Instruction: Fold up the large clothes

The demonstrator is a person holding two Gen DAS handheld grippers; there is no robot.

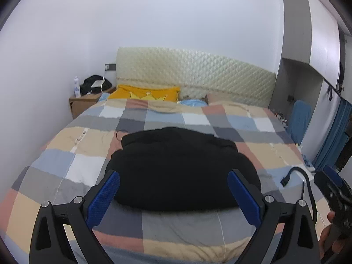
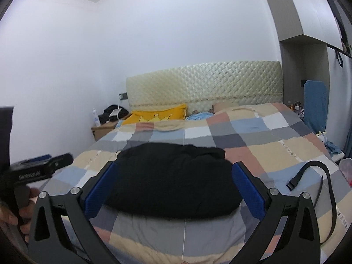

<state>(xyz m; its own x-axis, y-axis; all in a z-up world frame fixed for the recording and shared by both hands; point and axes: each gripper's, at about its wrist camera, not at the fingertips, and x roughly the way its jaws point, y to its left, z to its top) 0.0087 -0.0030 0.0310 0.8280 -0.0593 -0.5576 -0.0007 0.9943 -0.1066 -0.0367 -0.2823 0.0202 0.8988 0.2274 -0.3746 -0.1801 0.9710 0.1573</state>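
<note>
The black knitted garment [image 1: 182, 169] lies as a compact, rounded bundle on the checked patchwork bed cover [image 1: 83, 145], roughly midway across the bed and toward its near end, with the quilted cream headboard [image 1: 193, 72] far behind it. The left hand-held gripper [image 1: 173, 195] and the right hand-held gripper [image 2: 173, 191] both hover above the near edge of the bundle with their blue pads spread wide and nothing between them; neither touches the cloth. To my eye the fold looks laid down and released, so the step in hand is either finishing or checking the result. If another fold is wanted, the next move calls for lowering both sets of jaws to a free edge of the bundle and pinching only the top layers, since the soft, thick knit could drag the whole pile along. The left wrist view shows the right hand-held gripper's body at the far right edge, with fingers of a hand [image 1: 327, 233] around it; the right wrist view shows the left one's body at its left edge. A black strap with a buckle [image 2: 308, 173] lies on the cover to the right of the bundle, more fully shown in the right wrist view.
</note>
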